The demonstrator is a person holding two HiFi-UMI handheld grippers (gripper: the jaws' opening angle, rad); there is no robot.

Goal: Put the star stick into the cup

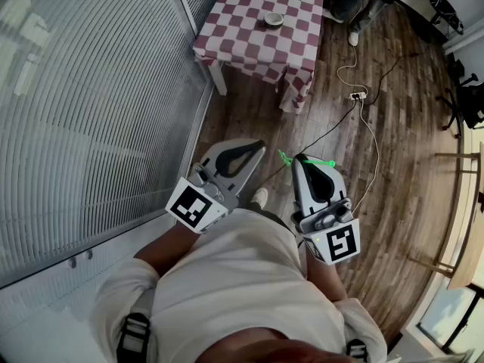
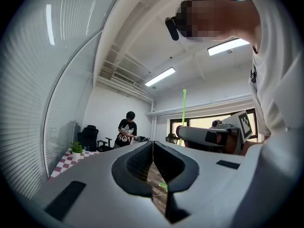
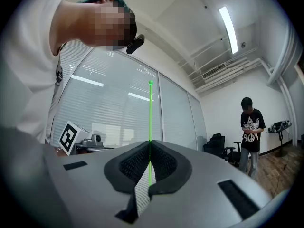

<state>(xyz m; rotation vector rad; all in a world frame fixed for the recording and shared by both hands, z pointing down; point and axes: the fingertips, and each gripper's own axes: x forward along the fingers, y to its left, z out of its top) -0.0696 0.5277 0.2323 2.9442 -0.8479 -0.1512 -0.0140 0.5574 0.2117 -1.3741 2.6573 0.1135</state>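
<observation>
Right gripper [image 1: 299, 160] pinches the green star stick [image 3: 150, 113] | left gripper [image 1: 255, 150] pressed together, empty | both well short of the table [image 1: 249, 48]; cup [image 1: 274, 19] on it | walk up to the table, grip firm, lower the stick upright into the cup

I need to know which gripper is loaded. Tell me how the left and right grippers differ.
The right gripper has its fingers shut on the green stick. The left gripper has its fingers shut on nothing. In the head view the right gripper points almost straight up the picture, while the left gripper slants rightward, toward it. Both are shut, and both are well short of the table.
</observation>
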